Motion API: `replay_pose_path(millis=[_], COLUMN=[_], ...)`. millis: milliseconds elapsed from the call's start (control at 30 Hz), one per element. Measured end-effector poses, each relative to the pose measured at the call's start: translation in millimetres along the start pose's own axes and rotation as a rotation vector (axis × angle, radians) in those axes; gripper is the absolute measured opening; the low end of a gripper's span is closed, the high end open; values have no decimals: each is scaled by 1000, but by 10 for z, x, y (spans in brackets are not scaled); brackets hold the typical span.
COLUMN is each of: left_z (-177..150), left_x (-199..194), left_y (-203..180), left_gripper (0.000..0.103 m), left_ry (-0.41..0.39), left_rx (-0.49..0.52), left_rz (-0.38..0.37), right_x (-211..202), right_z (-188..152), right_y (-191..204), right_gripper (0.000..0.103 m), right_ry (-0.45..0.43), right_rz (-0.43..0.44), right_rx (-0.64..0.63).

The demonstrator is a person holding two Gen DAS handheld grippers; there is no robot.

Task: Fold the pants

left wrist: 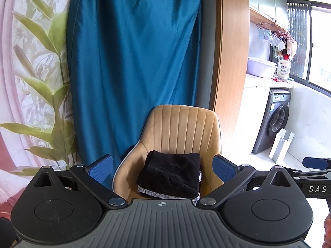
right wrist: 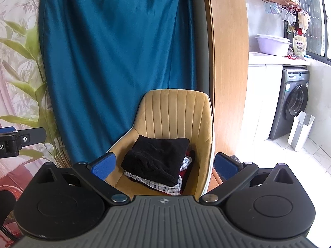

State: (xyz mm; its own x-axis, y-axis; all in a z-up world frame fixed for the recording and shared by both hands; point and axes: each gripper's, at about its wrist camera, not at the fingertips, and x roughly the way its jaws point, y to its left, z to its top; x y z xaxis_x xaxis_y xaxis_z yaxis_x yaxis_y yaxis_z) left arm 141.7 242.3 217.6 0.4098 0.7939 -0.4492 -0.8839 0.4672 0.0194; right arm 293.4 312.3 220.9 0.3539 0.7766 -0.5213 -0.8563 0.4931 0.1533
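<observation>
Folded black pants lie on top of a small stack of folded clothes, with checked fabric beneath, on the seat of a tan padded chair. My left gripper is open in the air before the chair, its blue pads wide apart with nothing between them. My right gripper is likewise open and empty, facing the same stack. Neither touches the clothes. The right gripper's finger shows at the right edge of the left wrist view, and the left gripper appears at the left edge of the right wrist view.
A teal curtain hangs behind the chair, with a leaf-print curtain to its left. A wooden panel stands to the right. Beyond it are a washing machine, a white bin, a basin on a counter and hanging laundry.
</observation>
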Motion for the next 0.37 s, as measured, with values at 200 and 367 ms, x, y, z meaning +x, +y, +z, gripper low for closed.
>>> replay_pose_path(millis=[200,367], left_z=[-18,-18], left_x=[-36,-61], left_y=[19,34], left_gripper=[103,103], left_ry=[-3,-5], left_rx=[-6,-11], left_rz=[10,17], right_x=[2,-25], right_z=[3,5], right_y=[3,10], right_gripper=[103,103], right_ry=[4,2], right_rz=[9,15], right_rx=[-6,-18])
